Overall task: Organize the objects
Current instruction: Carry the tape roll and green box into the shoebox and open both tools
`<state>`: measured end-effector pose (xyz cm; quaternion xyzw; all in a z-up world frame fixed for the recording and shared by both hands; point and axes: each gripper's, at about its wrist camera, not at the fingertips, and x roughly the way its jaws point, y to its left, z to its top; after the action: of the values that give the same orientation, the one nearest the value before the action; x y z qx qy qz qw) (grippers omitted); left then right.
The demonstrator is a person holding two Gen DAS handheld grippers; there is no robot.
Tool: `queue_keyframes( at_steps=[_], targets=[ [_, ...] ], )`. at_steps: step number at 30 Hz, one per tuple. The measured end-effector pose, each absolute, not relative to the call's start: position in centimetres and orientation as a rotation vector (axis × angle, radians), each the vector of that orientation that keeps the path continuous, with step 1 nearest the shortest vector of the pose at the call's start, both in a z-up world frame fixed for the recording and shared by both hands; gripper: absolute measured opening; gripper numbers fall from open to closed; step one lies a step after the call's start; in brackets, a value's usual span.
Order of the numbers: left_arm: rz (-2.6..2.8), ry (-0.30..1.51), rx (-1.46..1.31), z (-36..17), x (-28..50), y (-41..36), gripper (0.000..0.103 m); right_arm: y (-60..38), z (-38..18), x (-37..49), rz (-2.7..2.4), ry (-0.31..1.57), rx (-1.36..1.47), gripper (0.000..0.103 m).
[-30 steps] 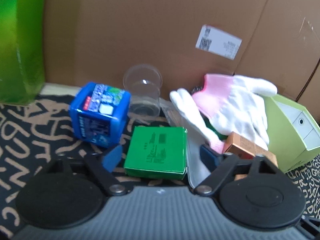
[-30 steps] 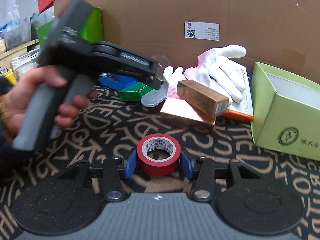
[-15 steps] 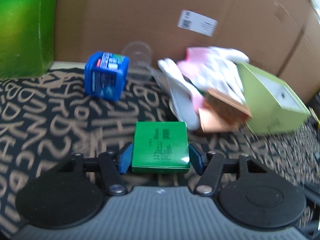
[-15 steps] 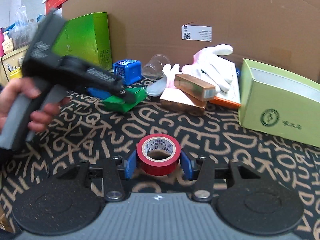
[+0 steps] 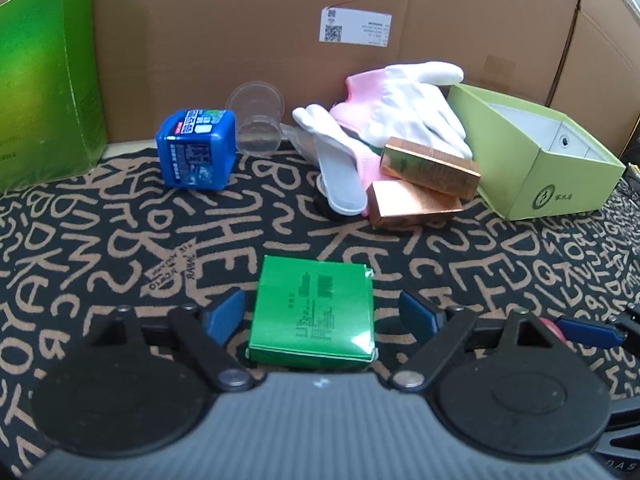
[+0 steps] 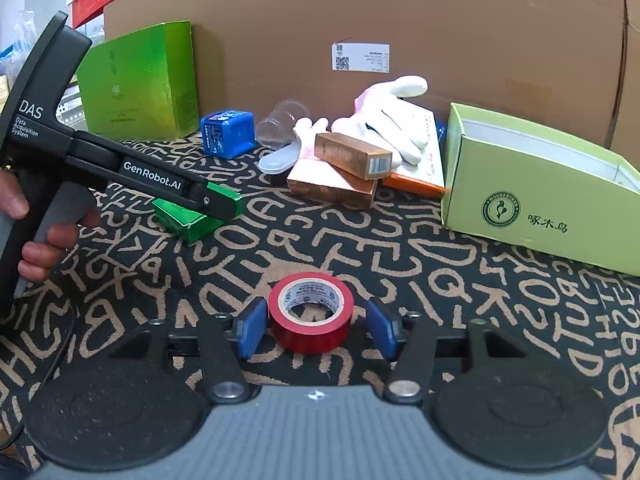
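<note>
Both grippers are seen spread wide with nothing clamped. Between the blue pads of the left gripper (image 5: 322,314) a flat green cardboard box (image 5: 314,314) is seen lying on the black cloth with tan lettering (image 5: 120,240), with a clear gap at each side between pad and box. From the right wrist view the same left gripper (image 6: 208,200) is seen hovering over the green box, held by a hand (image 6: 40,236) at the left edge.

Between the blue pads of the right gripper (image 6: 316,326) a red roll of tape (image 6: 311,312) is seen standing on the cloth; neither pad is touching it.

Further back, a blue plastic cube-shaped container (image 5: 196,150) is placed just in front of a clear plastic cup (image 5: 256,124) lying on its side. To the right, a pink and white work glove (image 5: 400,108) is draped over a pile, with two copper-coloured cartons (image 5: 424,184) stacked crosswise in front of it and a pale grey oval lid (image 5: 340,184) just beside them. An open light green cardboard tray box (image 5: 532,168) is set at the far right, and a tall bright green box (image 5: 44,80) at the far left. A large brown corrugated carton (image 5: 240,32) with a white shipping label is standing behind everything.
</note>
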<state>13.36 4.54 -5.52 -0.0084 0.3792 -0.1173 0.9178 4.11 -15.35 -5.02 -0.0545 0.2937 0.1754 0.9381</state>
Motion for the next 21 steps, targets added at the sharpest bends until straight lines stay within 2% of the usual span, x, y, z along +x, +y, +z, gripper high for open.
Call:
queue_keyframes(
  at_steps=[2, 5, 7, 14, 21],
  targets=[
    [-0.248, 0.789, -0.013, -5.8, 13.4, 4.5, 0.081, -15.2, -5.2, 4.3, 0.359, 0.604, -0.113, 0.058],
    [-0.245, 0.793, 0.026, -6.0, 13.3, 4.3, 0.068, -15.2, -5.4, 4.5, 0.369, 0.607, -0.098, 0.058],
    [-0.237, 0.787, 0.058, -6.0, 13.2, 4.0, 0.061, -15.3, -5.3, 4.5, 0.379, 0.606, -0.085, 0.051],
    [-0.34, 0.822, 0.016, -4.5, 12.3, 3.4, 0.059, -17.4, -4.4, 3.9, 0.381, 0.579, -0.022, 0.051],
    [-0.494, 0.702, 0.021, 1.2, 12.1, -1.4, 0.059, -23.2, -0.4, 4.4, 0.293, 0.484, 0.018, 0.051]
  ],
)
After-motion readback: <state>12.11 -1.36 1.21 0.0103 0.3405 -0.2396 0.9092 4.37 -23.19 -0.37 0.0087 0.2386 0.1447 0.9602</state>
